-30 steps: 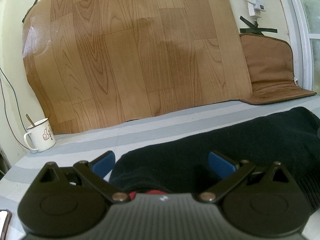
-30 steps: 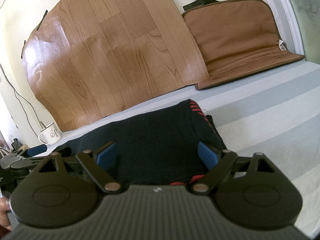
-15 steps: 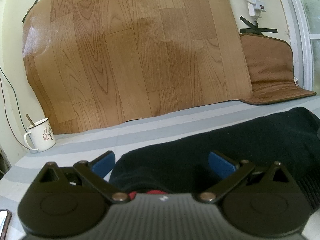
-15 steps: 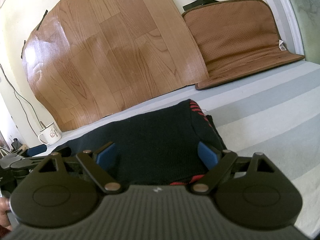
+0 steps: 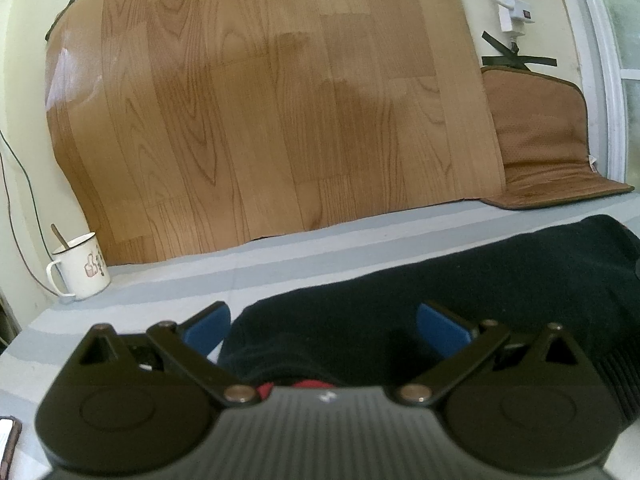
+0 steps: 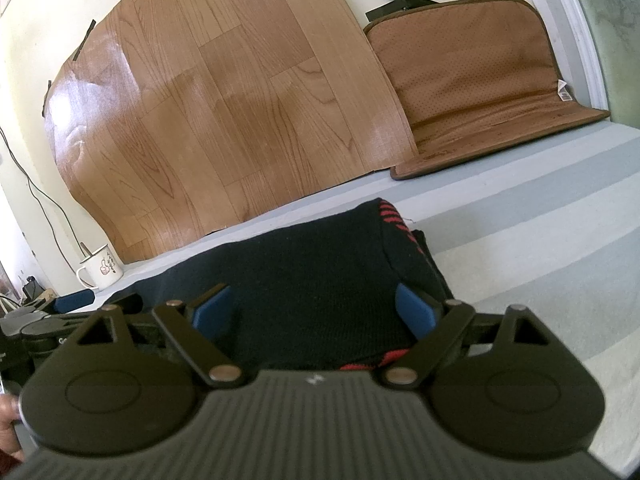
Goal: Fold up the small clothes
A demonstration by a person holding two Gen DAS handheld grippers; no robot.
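Striped grey tabletop (image 6: 520, 216) is carrying a black garment (image 5: 460, 280) lying flat beneath both tools. I am holding my left hand-held gripper (image 5: 324, 326) wide over its one end, and my right hand-held gripper (image 6: 312, 312) wide over the red-trimmed end. Mug (image 5: 82, 268) is standing by the wall.

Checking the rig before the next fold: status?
Left gripper open, right gripper open, both straddling the black garment. Garment flat on striped sheet, not gripped. Mug off to the side, nothing in the way.
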